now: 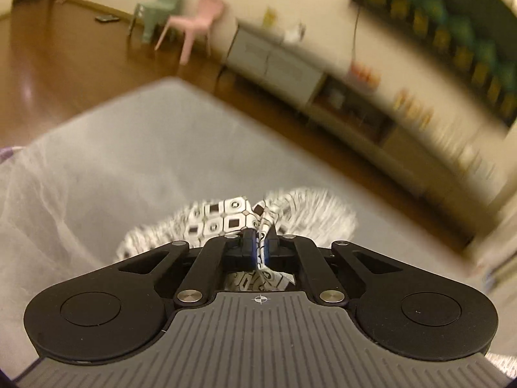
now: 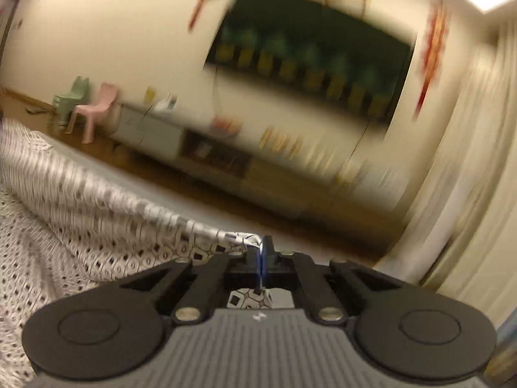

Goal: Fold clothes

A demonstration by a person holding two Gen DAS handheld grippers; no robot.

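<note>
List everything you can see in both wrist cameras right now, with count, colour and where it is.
patterned garment: one, white with black squares, pinched at two spots, draped over the bed
bed: one, grey, under the garment
small chairs: two, green and pink, by the far wall
low cabinet: one, white and wood, along the wall
dark picture: one, green and yellow, on the wall
curtain: one, cream, at the right
left gripper: one, black, shut on the garment
right gripper: one, black, shut on the garment
</note>
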